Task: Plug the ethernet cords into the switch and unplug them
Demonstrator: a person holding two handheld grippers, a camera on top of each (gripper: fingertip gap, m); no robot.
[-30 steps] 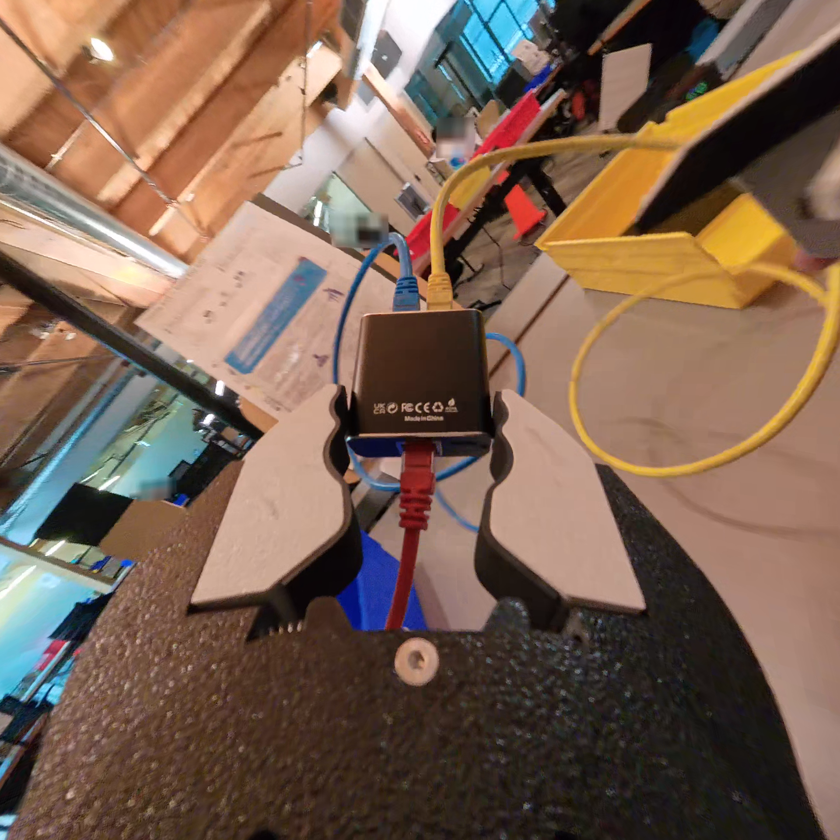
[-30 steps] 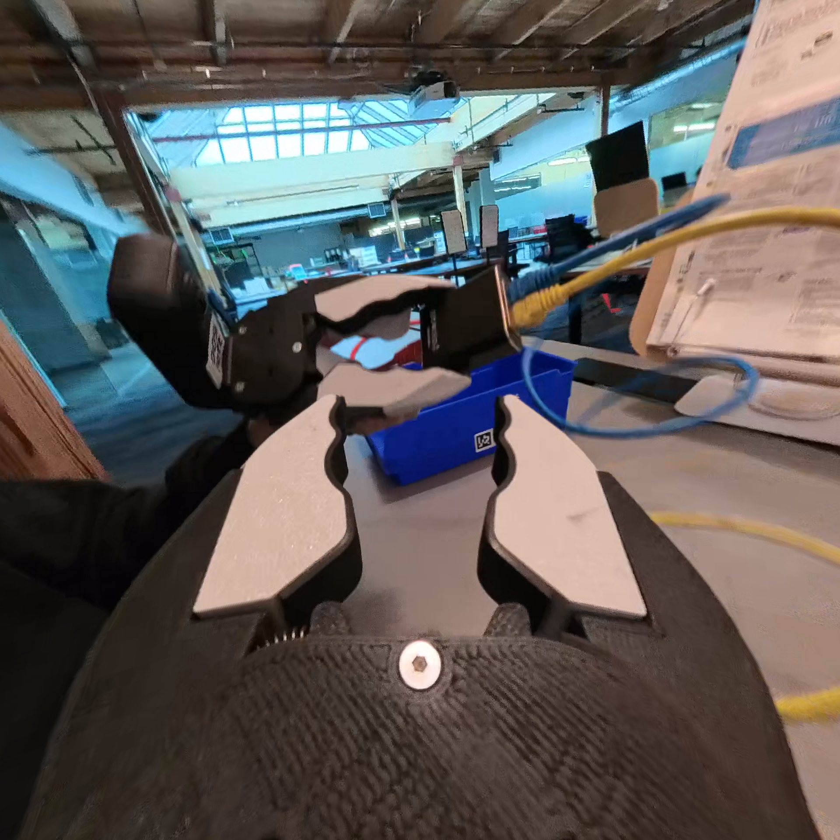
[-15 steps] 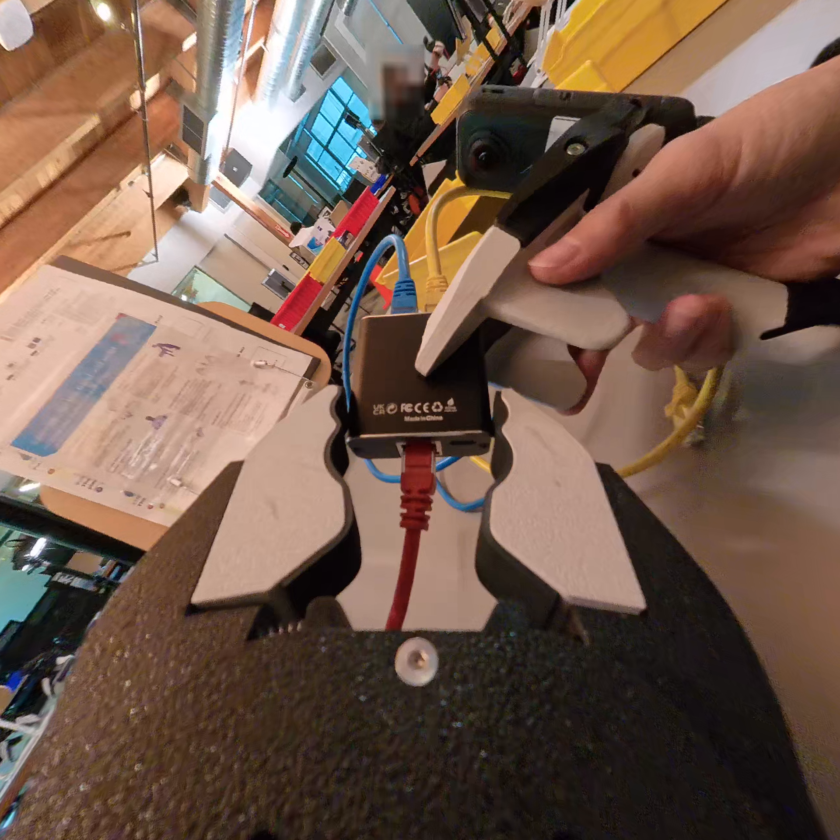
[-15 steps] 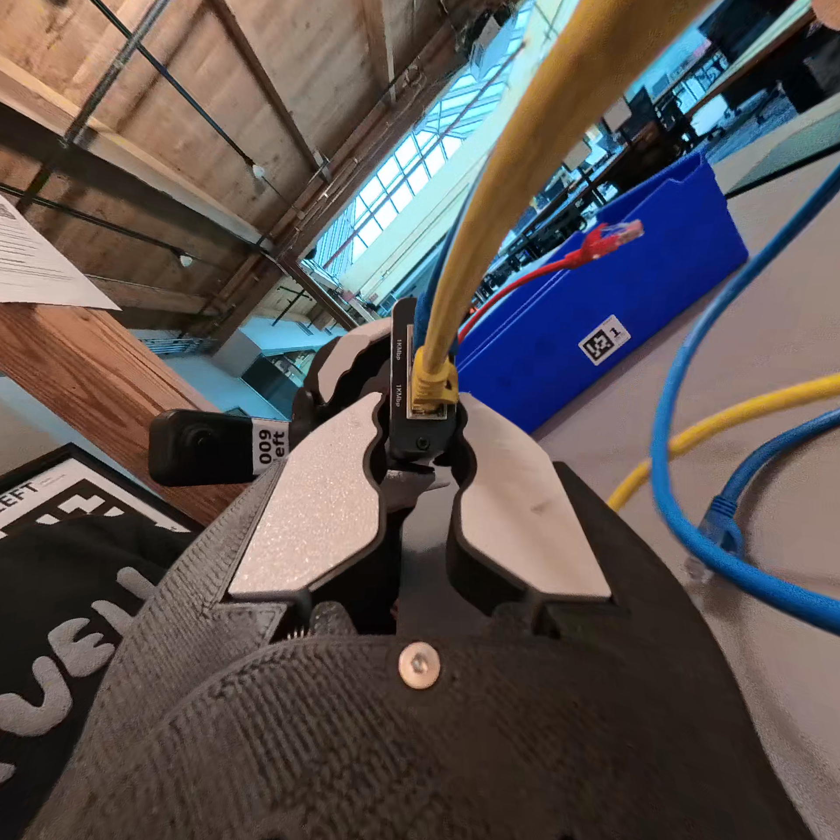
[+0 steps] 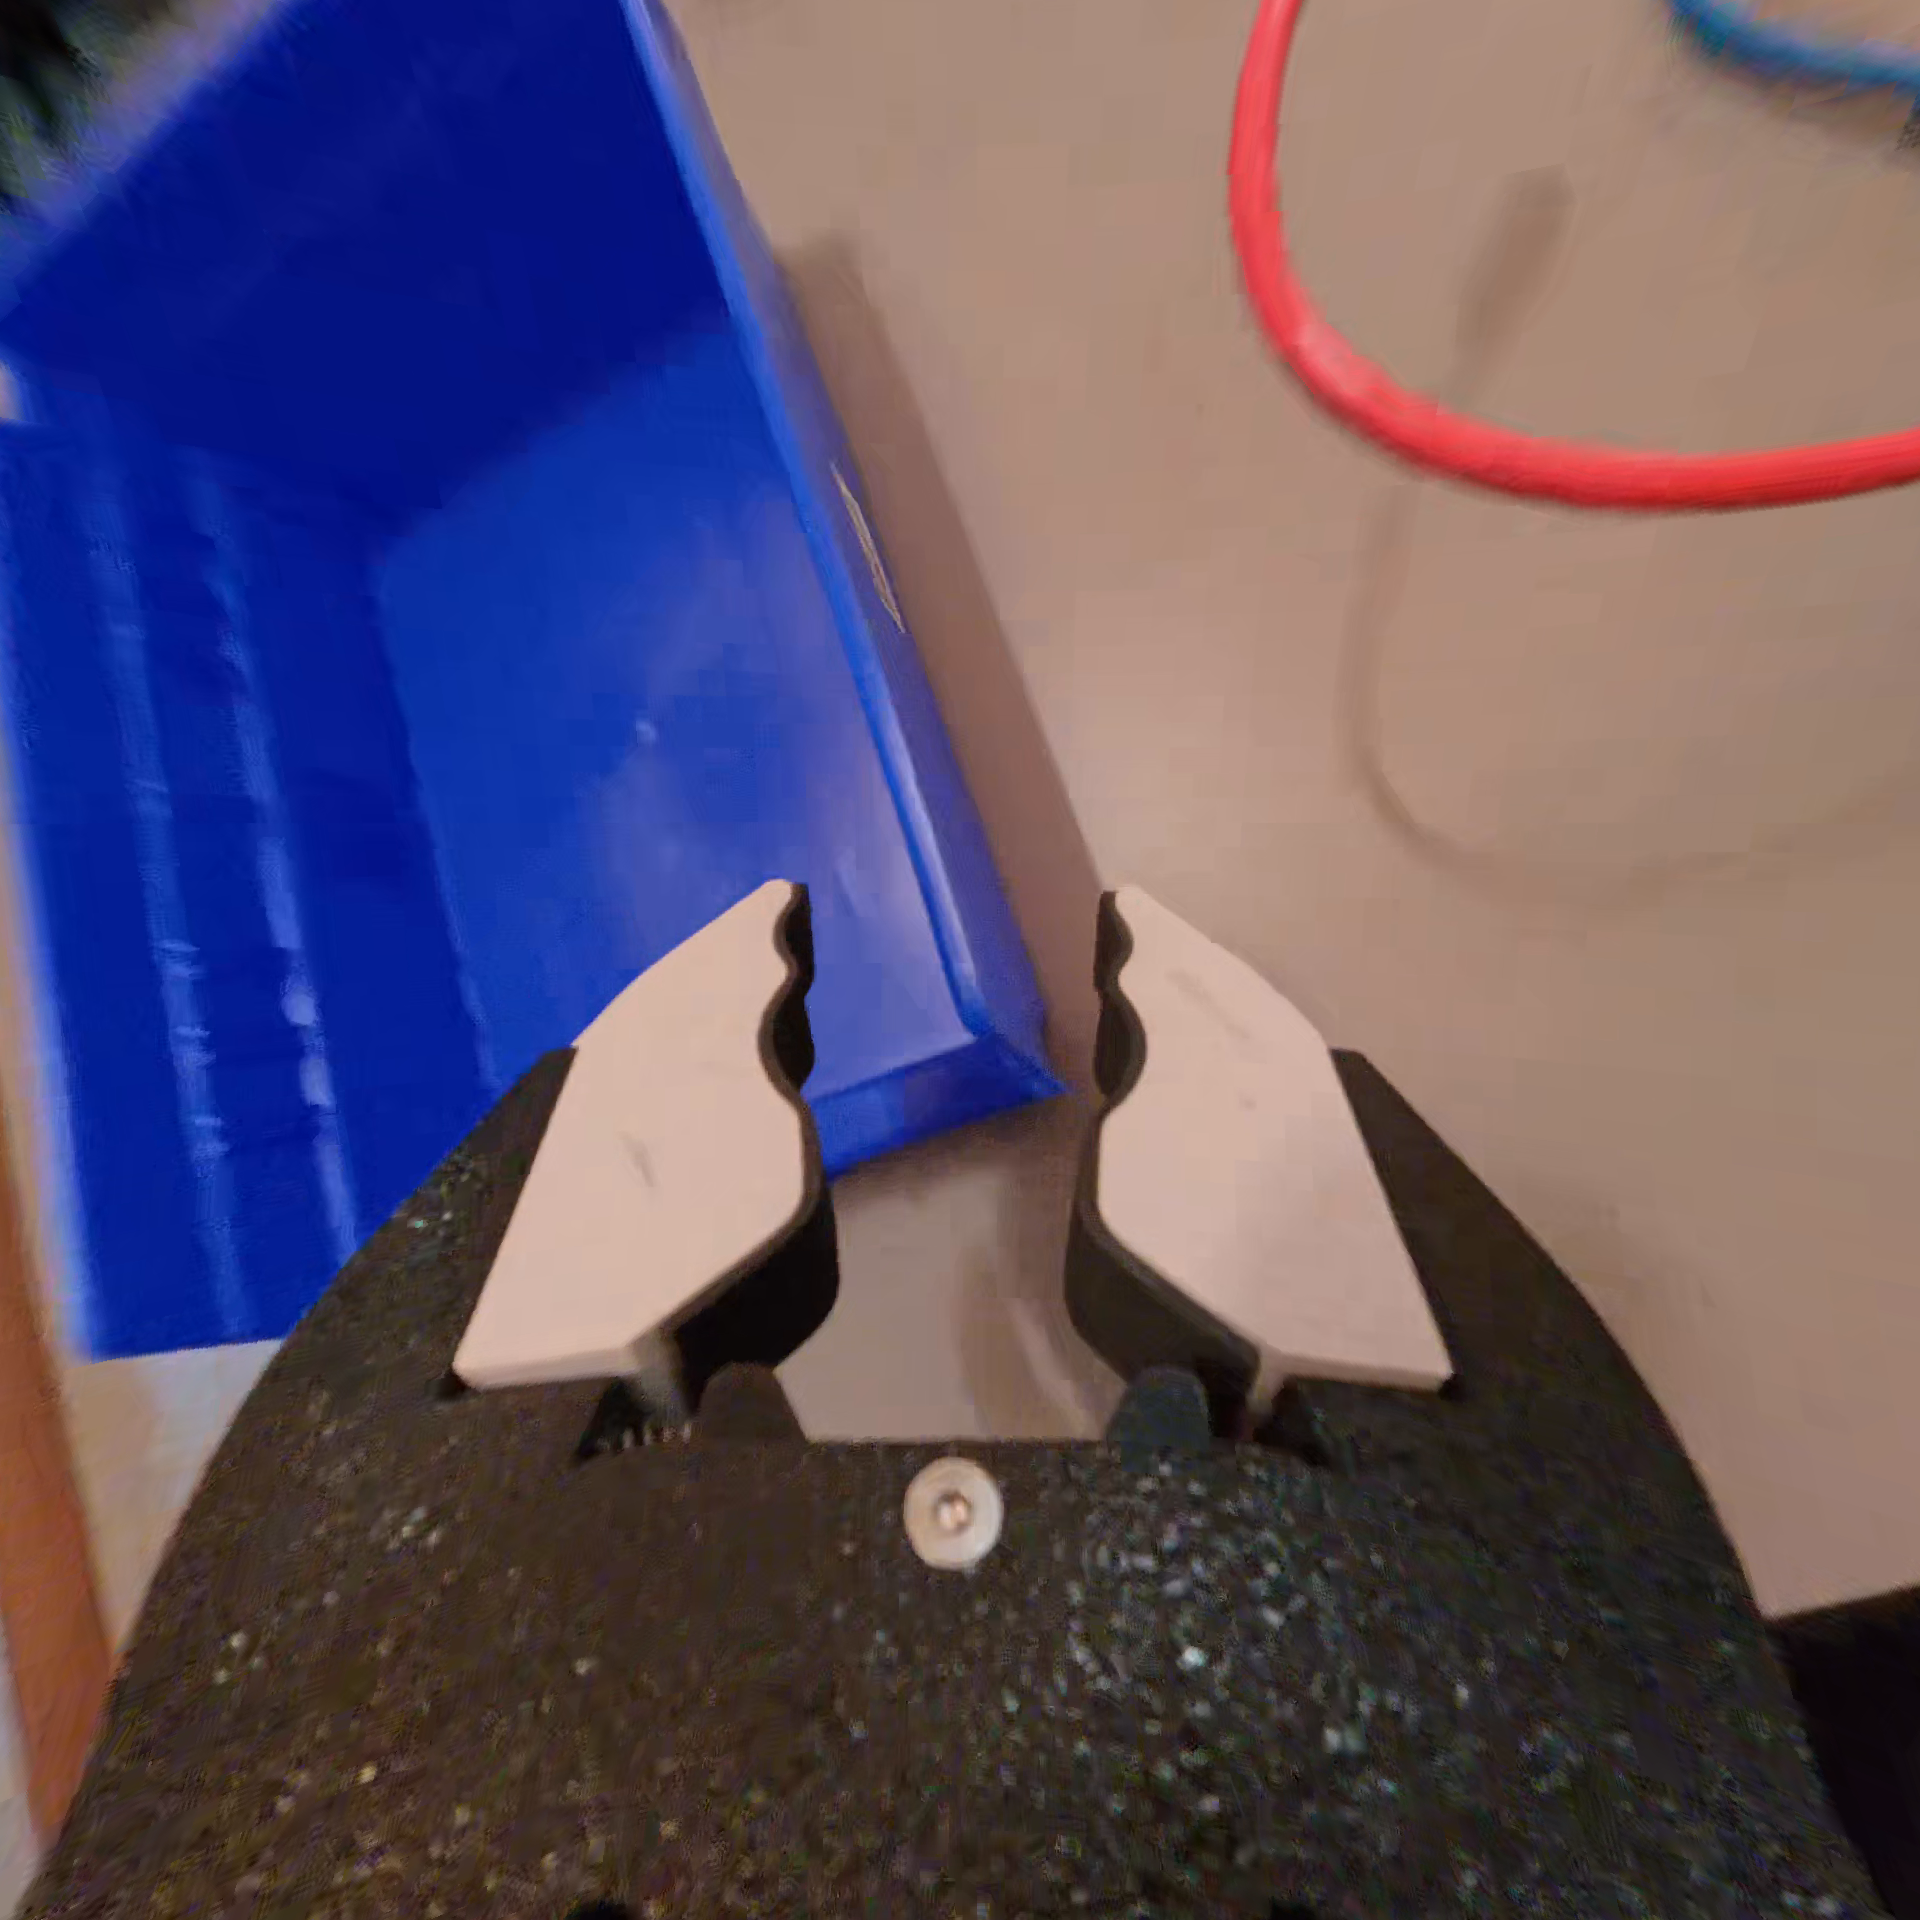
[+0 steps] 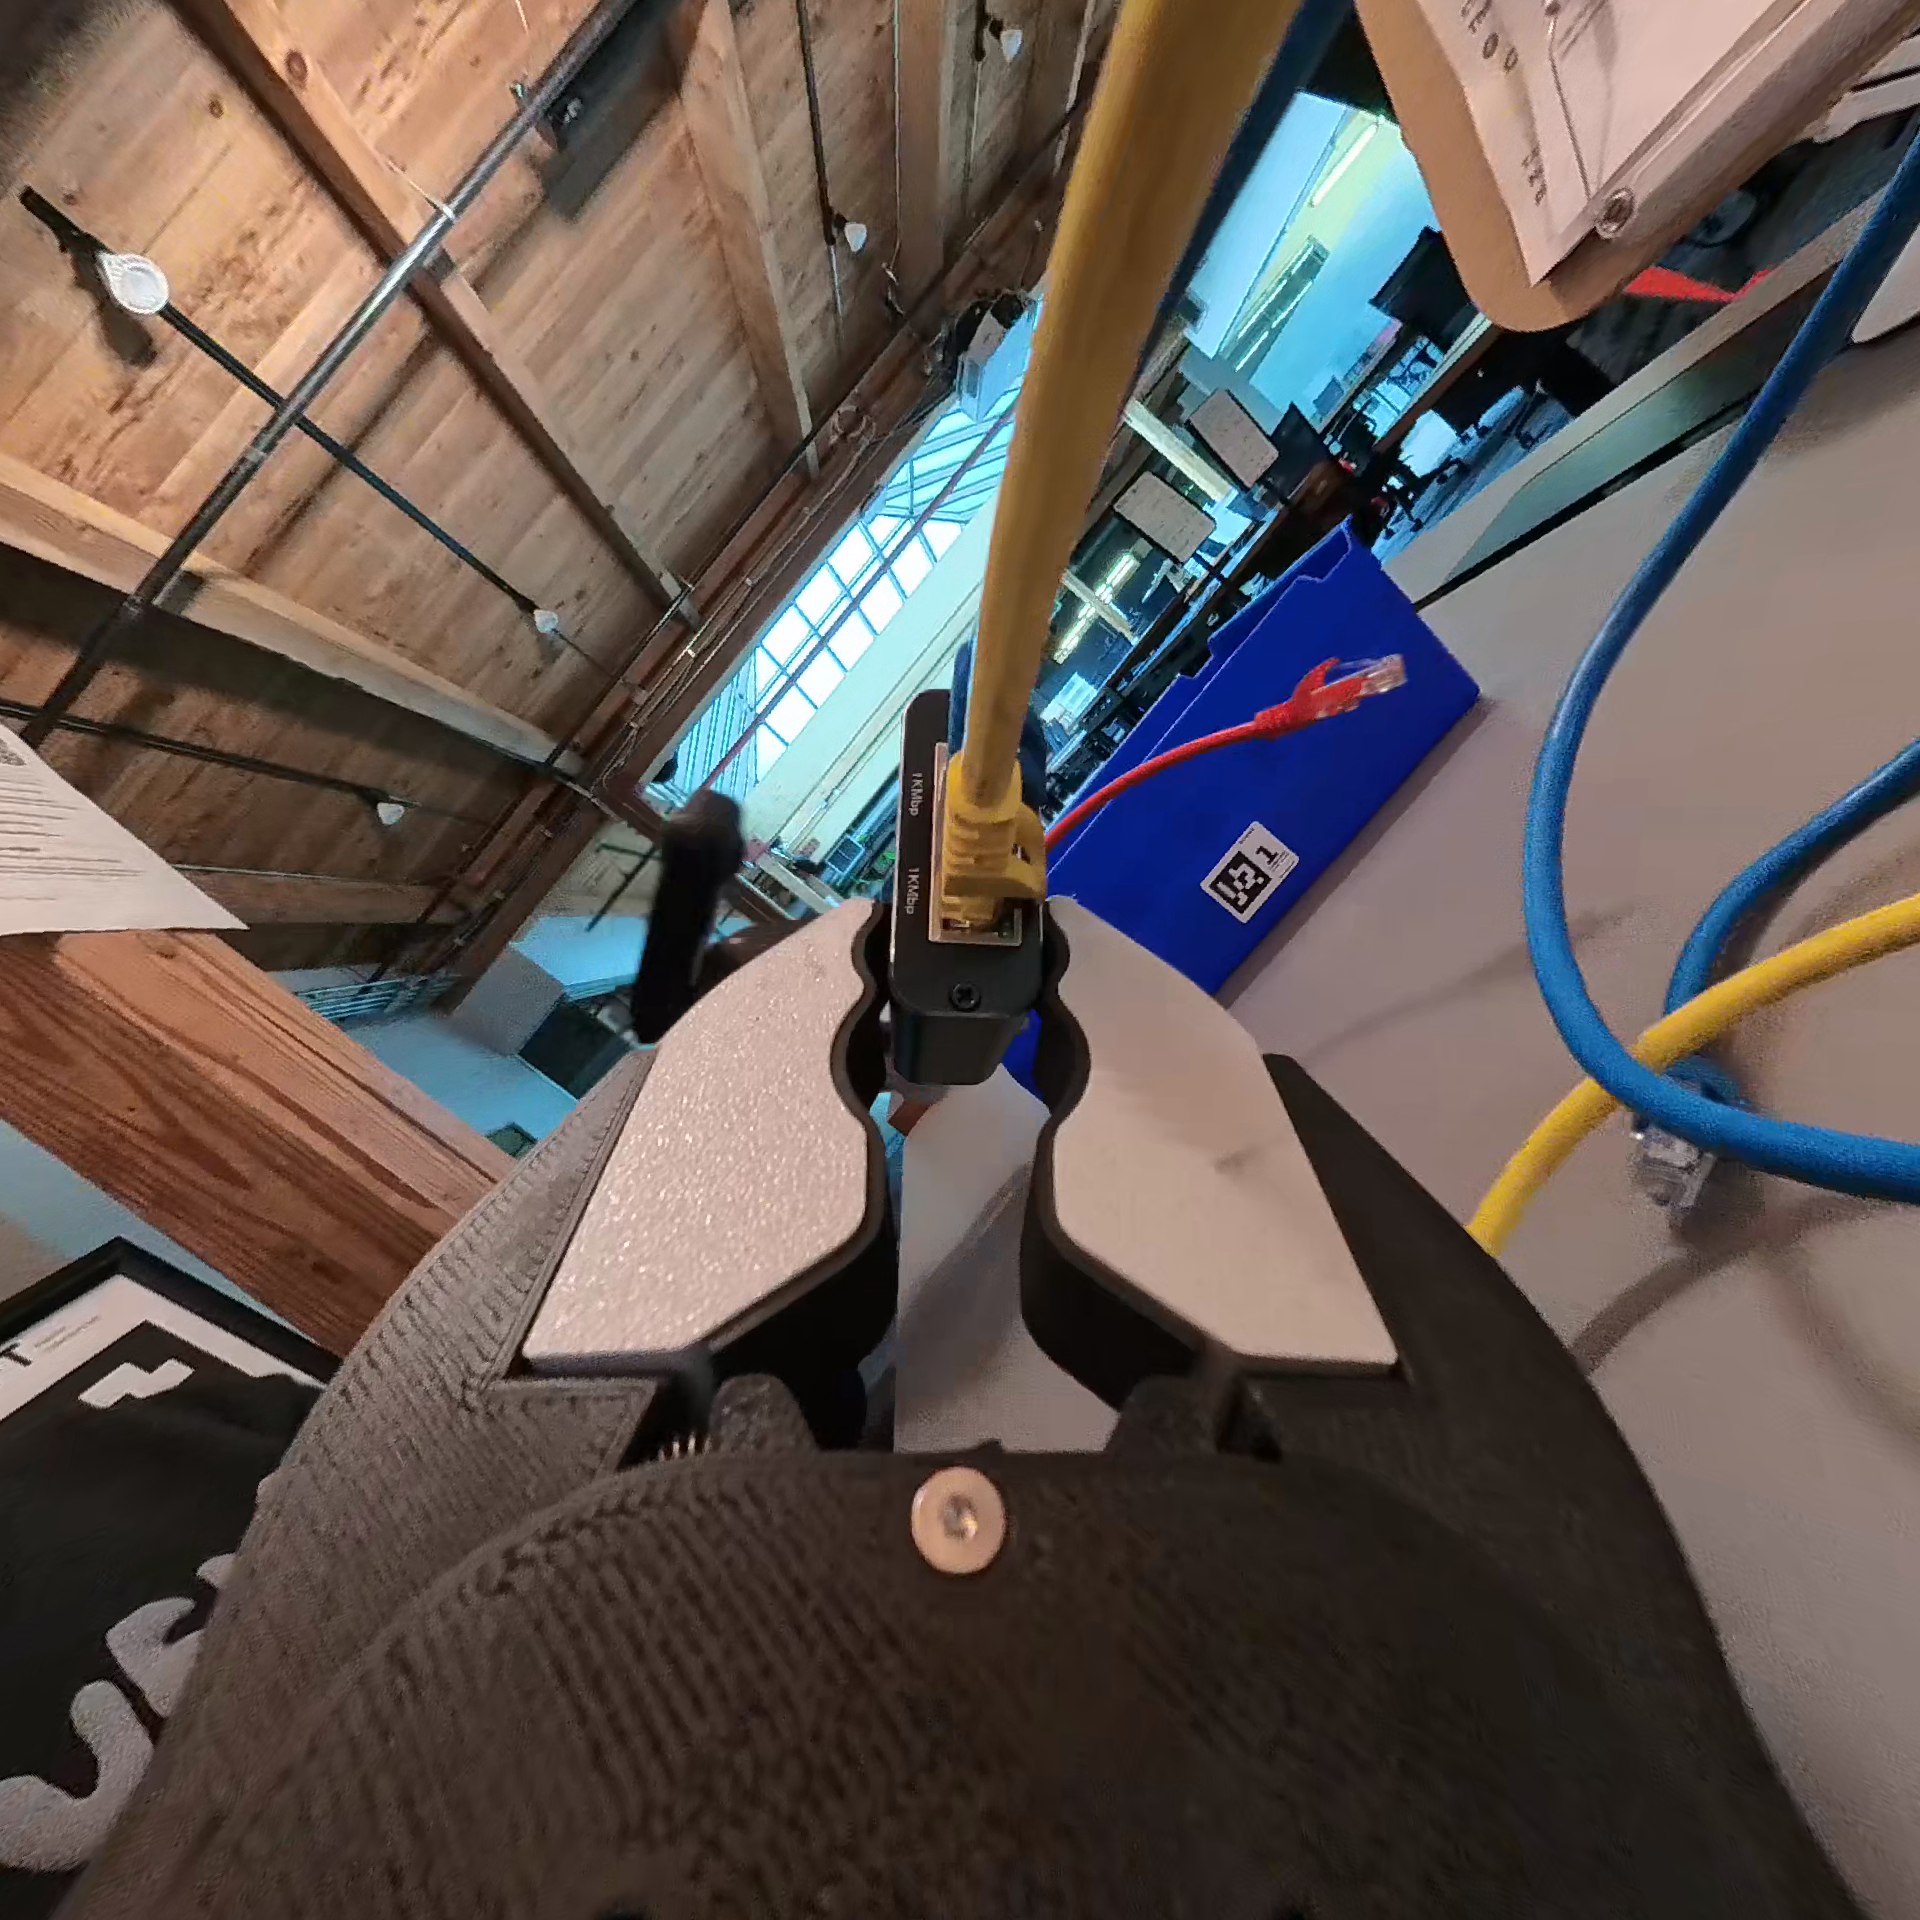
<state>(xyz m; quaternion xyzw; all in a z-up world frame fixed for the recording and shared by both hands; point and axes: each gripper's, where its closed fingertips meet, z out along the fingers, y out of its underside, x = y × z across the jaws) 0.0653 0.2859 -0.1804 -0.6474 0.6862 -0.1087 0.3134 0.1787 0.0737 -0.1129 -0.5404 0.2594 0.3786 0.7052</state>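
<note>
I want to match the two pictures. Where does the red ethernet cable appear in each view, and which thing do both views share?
Left wrist view: the red ethernet cable curves across the upper right, over the grey table, right of the bin.
Right wrist view: it runs right of centre, its clear plug raised in front of the bin's wall.
Shared landmark: the blue plastic bin.

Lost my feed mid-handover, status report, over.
Left gripper open, empty, over blue bin. Right gripper shut on switch; yellow cord plugged in. Red cord hangs free. Nothing in the way.
</note>
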